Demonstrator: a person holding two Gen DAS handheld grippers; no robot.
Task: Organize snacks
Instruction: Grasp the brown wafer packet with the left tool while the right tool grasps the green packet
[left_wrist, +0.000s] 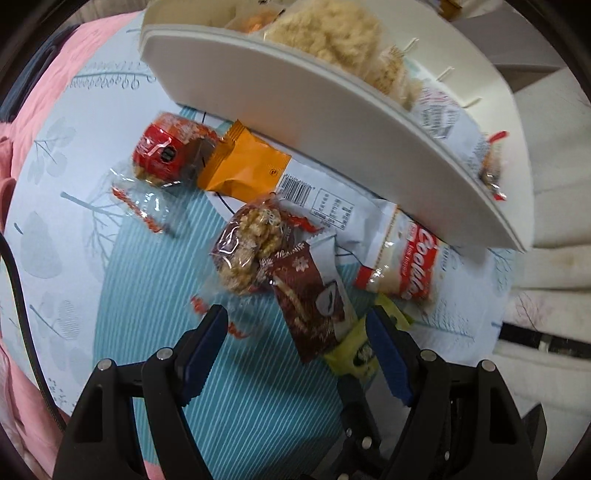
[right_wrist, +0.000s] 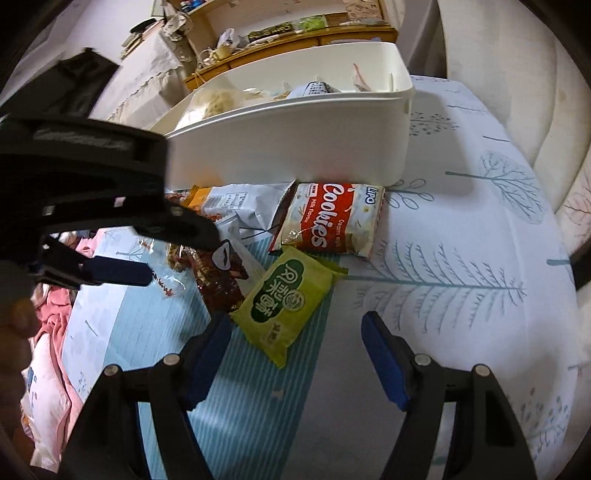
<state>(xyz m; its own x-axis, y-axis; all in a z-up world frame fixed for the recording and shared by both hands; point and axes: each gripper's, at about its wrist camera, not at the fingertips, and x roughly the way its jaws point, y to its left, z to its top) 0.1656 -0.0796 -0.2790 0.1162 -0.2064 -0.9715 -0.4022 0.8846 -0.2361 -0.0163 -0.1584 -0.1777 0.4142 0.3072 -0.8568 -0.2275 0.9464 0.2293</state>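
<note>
While both claws hang over the bed (right_wrist: 461, 229), its tree-patterned sheet carries a loose pile of snacks in front of a white bin (right_wrist: 295, 147).

Bin: long, white, standing toward the far edge of the bed; already holds packets, among them a pale crumbly one (left_wrist: 332, 33).

Cookie packet (right_wrist: 328, 218): red and white, flat, touching the bin's front wall.

Green packet (right_wrist: 284, 299): flat, just beside the cookie packet on its near side, tilted.

Brown wrapper (left_wrist: 314, 302): lies across the green packet's end, overlapping a clear bag of puffed rice cake (left_wrist: 247, 251).

Orange packet (left_wrist: 247, 166) and red-labelled rice cake (left_wrist: 166, 151): touching each other, near the bin's left end.

Left claw (left_wrist: 297, 332): jaws wide apart, brown wrapper lying between the fingers, no pad pressing on it.

Right claw (right_wrist: 295, 332): jaws wide apart, the green packet's near corner between the tips, untouched.
</note>
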